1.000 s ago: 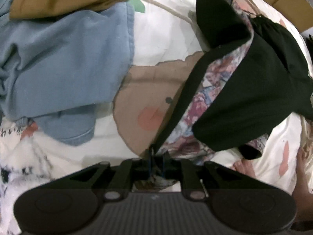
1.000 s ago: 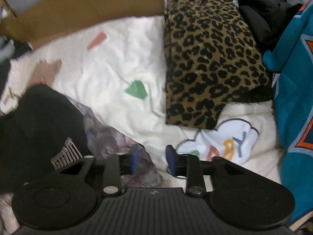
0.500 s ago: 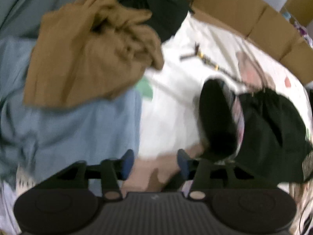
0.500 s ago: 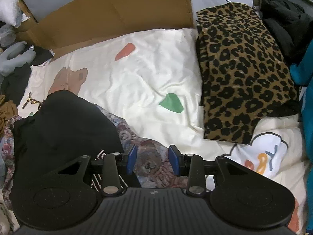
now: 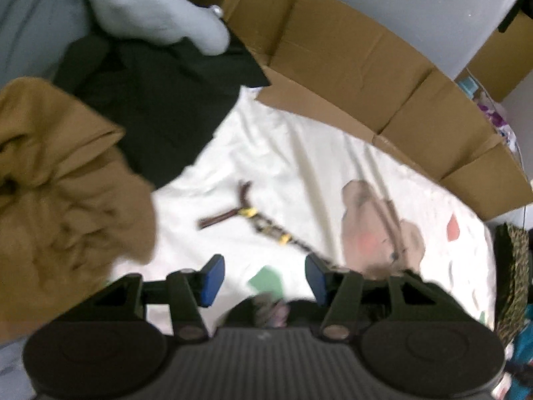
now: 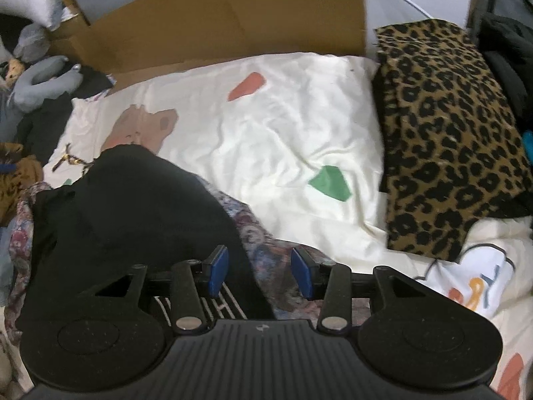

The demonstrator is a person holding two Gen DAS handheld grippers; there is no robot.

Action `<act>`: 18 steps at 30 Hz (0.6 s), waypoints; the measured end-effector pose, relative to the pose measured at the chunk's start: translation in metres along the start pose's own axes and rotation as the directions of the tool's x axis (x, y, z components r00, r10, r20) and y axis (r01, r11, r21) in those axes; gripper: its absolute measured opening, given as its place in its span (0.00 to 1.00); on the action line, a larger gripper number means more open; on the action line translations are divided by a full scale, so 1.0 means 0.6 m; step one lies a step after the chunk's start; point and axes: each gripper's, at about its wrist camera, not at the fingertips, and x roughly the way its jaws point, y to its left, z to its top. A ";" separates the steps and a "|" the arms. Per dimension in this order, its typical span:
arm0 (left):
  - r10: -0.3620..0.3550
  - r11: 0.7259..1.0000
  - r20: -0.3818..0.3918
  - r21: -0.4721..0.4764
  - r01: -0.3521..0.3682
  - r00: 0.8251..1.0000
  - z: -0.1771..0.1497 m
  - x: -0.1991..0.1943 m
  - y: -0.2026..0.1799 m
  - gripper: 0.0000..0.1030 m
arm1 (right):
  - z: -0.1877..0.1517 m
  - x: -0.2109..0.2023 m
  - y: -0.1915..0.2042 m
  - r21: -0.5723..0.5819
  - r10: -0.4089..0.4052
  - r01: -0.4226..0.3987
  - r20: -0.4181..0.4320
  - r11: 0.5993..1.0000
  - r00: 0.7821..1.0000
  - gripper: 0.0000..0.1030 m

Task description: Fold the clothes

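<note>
In the right wrist view, the right gripper [image 6: 260, 275] sits at six o'clock with its blue pads [image 6: 218, 275] spread wide apart and nothing between them; it hangs over the black garment [image 6: 133, 213], whose floral lining [image 6: 266, 253] shows in the gap between the pads, and whether either pad touches the cloth cannot be told. The garment lies crumpled on the cream bedsheet [image 6: 266, 126], spreading from the gripper toward nine and ten o'clock, with a striped label [image 6: 230, 306] just behind the left pad. Farther out at three o'clock a folded leopard-print cloth [image 6: 446, 140] rests on the sheet, and at twelve o'clock a cardboard sheet [image 6: 226, 23] stands along the far edge of the bed. In the left wrist view, which is blurred, the left gripper [image 5: 263, 278] is also at six o'clock with its pads [image 5: 211, 278] wide apart and empty, hovering above the bedsheet [image 5: 283, 153]; a dark edge of the same garment [image 5: 419, 280] peeks out just behind its right pad at four o'clock. Beyond the pads, near the centre, a brown strap with a beaded chain [image 5: 253, 216] lies on the sheet. At nine o'clock is a rumpled mustard-brown garment [image 5: 66, 200], behind it at eleven o'clock dark clothing [image 5: 166, 100] and a grey plush toy [image 5: 156, 13], and at one o'clock the cardboard [image 5: 349, 76].
</note>
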 end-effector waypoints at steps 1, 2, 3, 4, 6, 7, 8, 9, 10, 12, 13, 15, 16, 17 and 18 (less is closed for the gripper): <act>0.000 1.000 -0.001 -0.004 0.000 1.000 0.007 0.009 -0.010 0.55 | 0.001 0.003 0.004 -0.007 -0.002 0.002 -0.001 1.000 1.000 0.47; -0.002 1.000 0.000 -0.008 0.002 1.000 0.012 0.017 -0.019 0.55 | 0.002 0.005 0.007 -0.014 -0.003 0.003 0.000 1.000 1.000 0.48; -0.003 1.000 0.000 -0.012 0.003 1.000 0.016 0.026 -0.027 0.55 | 0.003 0.007 0.010 -0.021 -0.004 0.004 -0.002 1.000 1.000 0.48; -0.002 1.000 -0.001 -0.023 0.002 1.000 0.018 0.035 -0.032 0.55 | 0.004 0.010 0.013 -0.028 -0.005 0.005 -0.003 1.000 1.000 0.48; 0.001 0.999 -0.004 -0.049 -0.001 1.000 0.022 0.053 -0.042 0.55 | 0.005 0.013 0.018 -0.033 0.000 0.000 -0.002 0.999 1.000 0.47; -0.001 0.998 -0.005 -0.062 0.000 1.000 0.023 0.063 -0.047 0.55 | 0.005 0.015 0.020 -0.037 0.001 -0.001 -0.003 0.999 1.000 0.48; -0.003 0.997 -0.005 -0.074 0.003 1.000 0.024 0.072 -0.053 0.54 | 0.004 0.017 0.023 -0.040 0.002 -0.002 -0.004 0.999 1.000 0.48; -0.004 0.997 -0.003 -0.079 0.004 1.000 0.025 0.080 -0.056 0.54 | 0.004 0.019 0.025 -0.043 0.003 -0.003 -0.005 0.999 1.000 0.48; -0.005 0.997 0.000 -0.083 0.005 1.000 0.026 0.088 -0.059 0.54 | 0.004 0.021 0.027 -0.046 0.004 -0.004 -0.006 0.999 1.000 0.47; 0.011 0.996 -0.006 -0.090 -0.011 1.000 0.028 0.104 -0.058 0.54 | 0.004 0.023 0.031 -0.051 0.003 -0.004 -0.005 0.999 1.000 0.48; 0.020 0.995 -0.010 -0.094 -0.021 1.000 0.029 0.112 -0.057 0.54 | 0.004 0.024 0.031 -0.051 0.005 -0.005 -0.005 0.999 1.000 0.48; 0.037 0.994 -0.019 -0.103 -0.039 0.999 0.032 0.130 -0.052 0.53 | 0.004 0.027 0.031 -0.048 0.007 -0.007 -0.006 0.999 1.000 0.48; 0.045 0.993 -0.023 -0.108 -0.047 0.999 0.034 0.139 -0.048 0.53 | 0.004 0.028 0.031 -0.046 0.007 -0.007 -0.007 0.999 1.000 0.47; 0.053 0.992 -0.028 -0.112 -0.055 0.998 0.036 0.147 -0.045 0.53 | 0.003 0.031 0.031 -0.043 0.007 -0.007 -0.011 0.999 1.000 0.47; 0.064 0.991 -0.032 -0.114 -0.067 0.997 0.038 0.157 -0.042 0.53 | 0.002 0.033 0.031 -0.042 0.006 -0.007 -0.014 0.999 1.000 0.47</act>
